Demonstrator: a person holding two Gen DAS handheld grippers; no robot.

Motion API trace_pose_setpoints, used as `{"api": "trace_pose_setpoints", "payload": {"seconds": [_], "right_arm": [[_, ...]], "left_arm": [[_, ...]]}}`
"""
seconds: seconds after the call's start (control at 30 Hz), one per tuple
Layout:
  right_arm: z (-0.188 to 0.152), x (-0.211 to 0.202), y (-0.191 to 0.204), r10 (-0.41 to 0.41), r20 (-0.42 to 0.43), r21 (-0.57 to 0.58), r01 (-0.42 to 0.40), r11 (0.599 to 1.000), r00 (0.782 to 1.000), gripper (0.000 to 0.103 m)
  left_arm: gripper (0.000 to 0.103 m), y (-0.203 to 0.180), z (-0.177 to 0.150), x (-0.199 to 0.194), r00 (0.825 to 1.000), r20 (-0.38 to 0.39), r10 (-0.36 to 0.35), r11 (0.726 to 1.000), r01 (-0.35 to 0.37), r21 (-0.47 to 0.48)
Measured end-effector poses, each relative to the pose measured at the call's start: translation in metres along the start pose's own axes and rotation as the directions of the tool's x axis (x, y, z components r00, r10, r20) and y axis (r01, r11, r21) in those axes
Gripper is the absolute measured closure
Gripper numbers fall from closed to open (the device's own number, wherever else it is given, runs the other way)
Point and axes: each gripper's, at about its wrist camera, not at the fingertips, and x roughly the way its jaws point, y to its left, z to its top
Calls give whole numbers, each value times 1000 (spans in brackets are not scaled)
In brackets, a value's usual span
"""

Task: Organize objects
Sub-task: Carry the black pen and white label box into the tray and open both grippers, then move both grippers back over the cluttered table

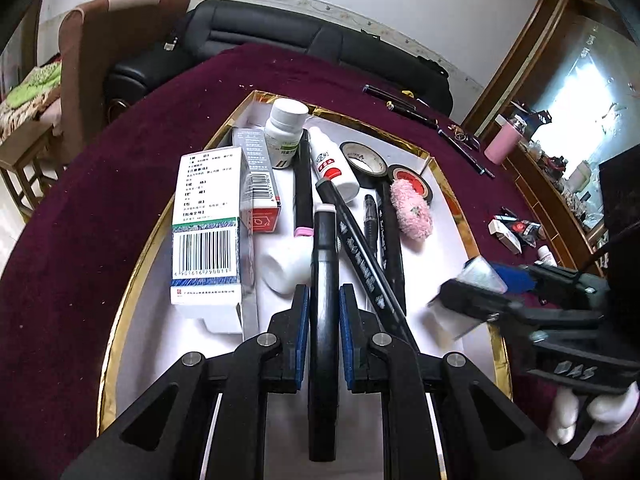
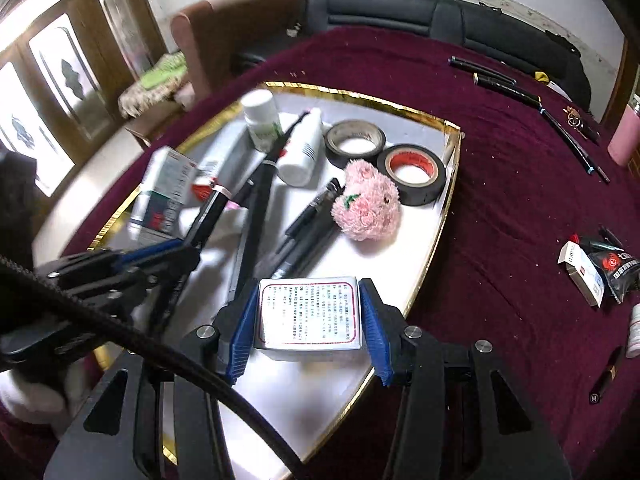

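Note:
A white tray with a gold rim (image 1: 460, 216) (image 2: 360, 98) lies on the maroon cloth. It holds medicine boxes (image 1: 208, 216), white bottles (image 1: 286, 128), two black tape rolls (image 2: 354, 140), a pink plush toy (image 2: 366, 208) and several black pens. My left gripper (image 1: 324, 292) is shut on a black marker (image 1: 325, 248) over the tray's near part. The right wrist view shows this gripper (image 2: 188, 248) at the left. My right gripper (image 2: 308, 292) is shut on a small white box with a red-bordered label (image 2: 308, 316) above the tray's near right side. It shows blurred in the left wrist view (image 1: 480, 284).
Several pens (image 2: 516, 88) lie on the cloth at the back right. A cigarette pack and a black packet (image 2: 600, 268) sit to the right of the tray, with a pink cup (image 1: 500, 146) farther back. A black sofa (image 1: 280, 40) and a brown chair (image 1: 104, 52) stand behind the table.

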Motion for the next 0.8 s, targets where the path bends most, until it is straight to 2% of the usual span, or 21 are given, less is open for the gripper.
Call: {"api": "trace_pose_setpoints", "payload": {"seconds": [0.13,0.23,0.3,0.43,0.5,0.6,0.63,0.73,0.8], "right_arm": [[5,11,-5,-1,-12,13,1,1000,1000,54],[7,10,-13,19,-13,39,-18,999,1000,51],[11,7,-16,18,-6,47,-18,999,1000,50],[20,-5,-21,19,36,79,-22,997,999,49],[27,-13,-21,94,88,111,-104,988,992,47],[36,-7,-16,290,71,156,-298,942,954,43],[38,-2,-13,301,55,164,-306,938,952,43],[41,21,-2,263,6,174,-260,950,965,43],[41,35,4,306,-29,194,-295,935,952,43]], "left_arm": [[88,4,1,-1,1000,9,-13,1000,13,-21],[77,7,2,-5,1000,17,-23,999,24,-39],[64,7,3,-11,999,35,-32,999,33,-43],[61,12,6,-25,995,80,-54,997,59,-58],[61,18,7,-33,991,112,-71,994,79,-72],[56,26,6,-42,986,144,-83,991,97,-94],[56,29,5,-45,985,152,-82,990,98,-101],[56,38,2,-52,981,173,-81,988,103,-117],[56,45,1,-57,979,186,-77,987,102,-126]]}}
